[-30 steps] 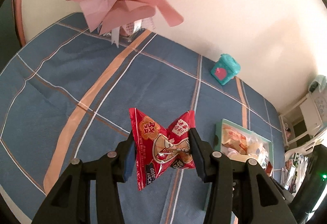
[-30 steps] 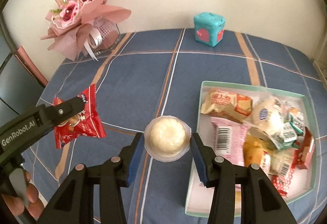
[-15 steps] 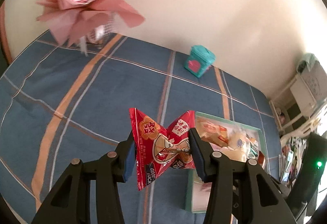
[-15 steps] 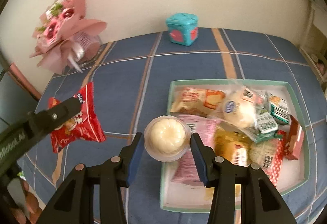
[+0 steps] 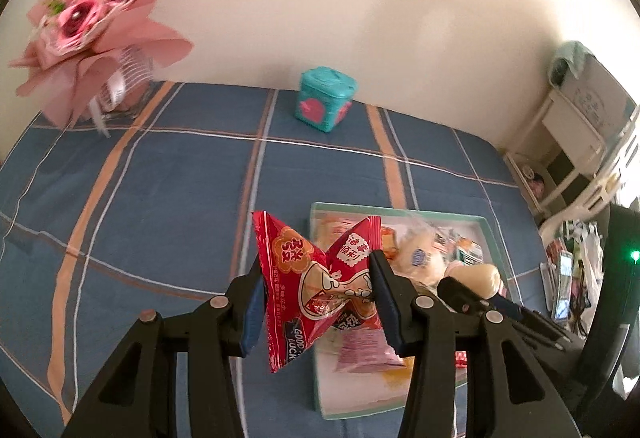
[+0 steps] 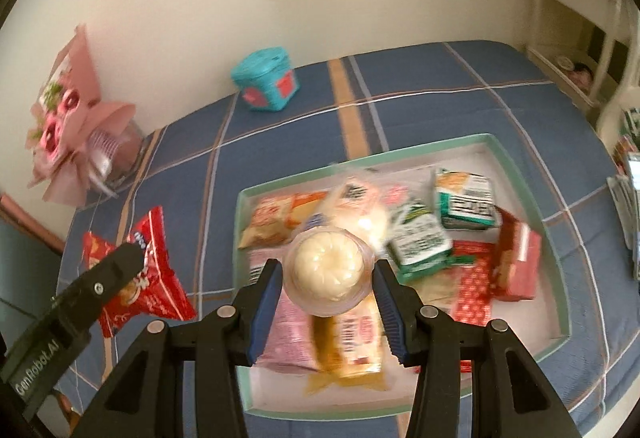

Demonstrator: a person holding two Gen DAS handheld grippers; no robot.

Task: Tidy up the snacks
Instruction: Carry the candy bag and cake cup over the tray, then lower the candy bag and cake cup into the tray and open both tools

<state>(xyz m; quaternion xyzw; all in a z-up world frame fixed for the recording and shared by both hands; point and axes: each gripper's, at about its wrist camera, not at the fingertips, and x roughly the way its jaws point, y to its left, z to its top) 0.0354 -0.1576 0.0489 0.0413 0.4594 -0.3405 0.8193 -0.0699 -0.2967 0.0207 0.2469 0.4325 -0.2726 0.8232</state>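
My left gripper [image 5: 318, 288] is shut on a red snack packet [image 5: 316, 286], held in the air just left of the green-rimmed tray's [image 5: 320, 370] near-left corner. My right gripper [image 6: 326, 292] is shut on a round clear cup of pale jelly [image 6: 328, 270], held over the tray [image 6: 516, 174], which holds several wrapped snacks. In the right wrist view the left gripper [image 6: 132, 264] and its red packet [image 6: 160, 302] hang left of the tray. In the left wrist view the jelly cup [image 5: 480, 276] shows at the right, above the tray.
A pink rose bouquet [image 5: 96, 18] stands at the back left of the blue plaid cloth [image 5: 160, 178]. A teal box with a heart [image 5: 326, 98] sits by the wall. White furniture [image 5: 588, 142] and clutter stand off the right edge.
Both grippers have carried their loads rightward toward the tray. The jelly cup went from beside the tray to above its contents; the red packet now reaches the tray's left edge. Both wrists rolled.
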